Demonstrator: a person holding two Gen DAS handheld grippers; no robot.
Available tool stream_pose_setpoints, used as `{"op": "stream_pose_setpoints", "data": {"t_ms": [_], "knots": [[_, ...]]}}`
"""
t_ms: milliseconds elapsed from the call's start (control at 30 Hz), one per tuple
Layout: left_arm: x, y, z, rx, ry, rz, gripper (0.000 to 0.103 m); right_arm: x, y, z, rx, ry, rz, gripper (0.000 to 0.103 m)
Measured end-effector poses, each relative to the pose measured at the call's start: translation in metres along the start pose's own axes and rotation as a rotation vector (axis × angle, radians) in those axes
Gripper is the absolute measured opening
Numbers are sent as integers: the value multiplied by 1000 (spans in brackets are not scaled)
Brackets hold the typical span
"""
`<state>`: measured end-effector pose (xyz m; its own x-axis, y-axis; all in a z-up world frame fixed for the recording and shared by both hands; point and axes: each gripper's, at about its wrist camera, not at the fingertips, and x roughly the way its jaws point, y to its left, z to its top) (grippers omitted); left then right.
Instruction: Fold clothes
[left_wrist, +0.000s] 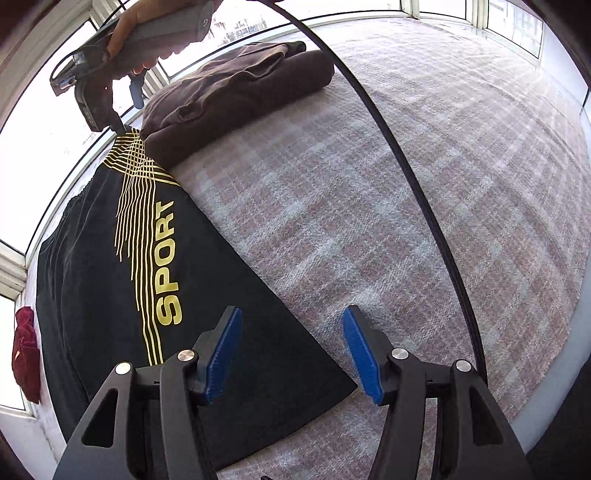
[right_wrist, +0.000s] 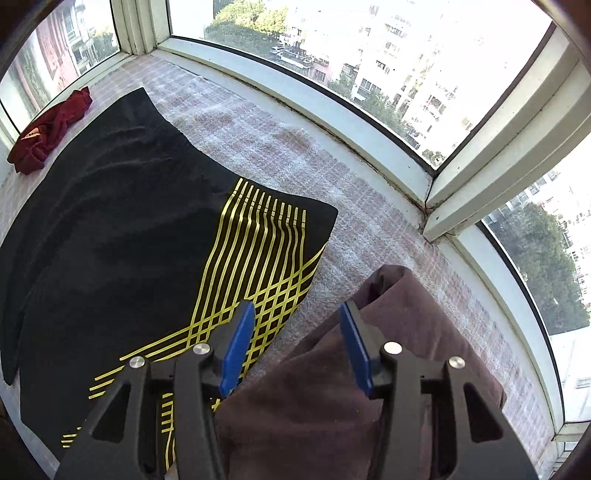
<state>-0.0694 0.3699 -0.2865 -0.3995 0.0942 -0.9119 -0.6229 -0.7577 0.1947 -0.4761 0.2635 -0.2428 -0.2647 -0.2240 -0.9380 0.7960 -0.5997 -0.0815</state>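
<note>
Claws (left_wrist: 291, 350) (right_wrist: 297, 343) (both spread) above black shorts (left_wrist: 110, 295).

The flat black cloth garment (left_wrist: 207, 295) looked matt and fine-knit, its gold "SPORT" lettering and stripes (left_wrist: 168, 266) a smooth, slightly glossy print. The folded dark brown cloth garment (left_wrist: 236, 92) seemed soft and dull, like thick cotton. A crumpled dark red cloth piece (right_wrist: 51, 129) looked equally matt. Under them lay a pink-and-white checked blanket (left_wrist: 369, 221), coarse and fuzzy in its weave. The left gripper (left_wrist: 291, 350) had matt black plastic arms, shiny metal pins, and blue ribbed pads (left_wrist: 225, 350); the right gripper (right_wrist: 297, 347) was made alike. The white painted window frame (right_wrist: 369, 125) looked smooth, with grime in its seams.
</note>
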Motion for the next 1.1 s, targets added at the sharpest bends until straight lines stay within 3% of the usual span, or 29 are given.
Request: {"op": "stream_pose_setpoints", "data": {"t_ms": [33, 200, 300, 400, 500, 667, 833, 900, 933, 1000, 1100], "knots": [[0, 0, 0, -11, 5, -9, 43, 7, -4, 5, 10, 5, 10, 47], [-2, -7, -2, -11, 6, 5, 28, 31, -8, 17, 5, 17, 25, 47], [-3, -6, -3, -36, 16, 7, 26, 38, -4, 18, -12, 23, 48, 47], [-3, -1, -4, -79, 35, 10, 30, 41, 3, 20, -39, 21, 41, 47], [-4, 1, -5, -103, 52, 72, 51, 40, 14, 21, -76, 22, 31, 47], [-2, 5, -5, -151, 67, 46, 51, 40, 22, 22, -84, 17, 66, 47], [2, 15, -5, -245, 69, -87, 26, 43, 19, 23, -45, 14, 114, 46], [2, 25, -9, -293, 58, -125, 12, 43, 19, 22, -49, 17, 121, 35], [2, 33, -11, -335, 53, -171, 1, 44, 18, 22, -53, 20, 125, 22], [4, 53, -19, -440, 54, -242, 1, 44, 17, 21, -58, 25, 134, 9], [-1, 69, -26, -483, 41, -218, 1, 40, 12, 21, -67, 19, 143, 6]]}}
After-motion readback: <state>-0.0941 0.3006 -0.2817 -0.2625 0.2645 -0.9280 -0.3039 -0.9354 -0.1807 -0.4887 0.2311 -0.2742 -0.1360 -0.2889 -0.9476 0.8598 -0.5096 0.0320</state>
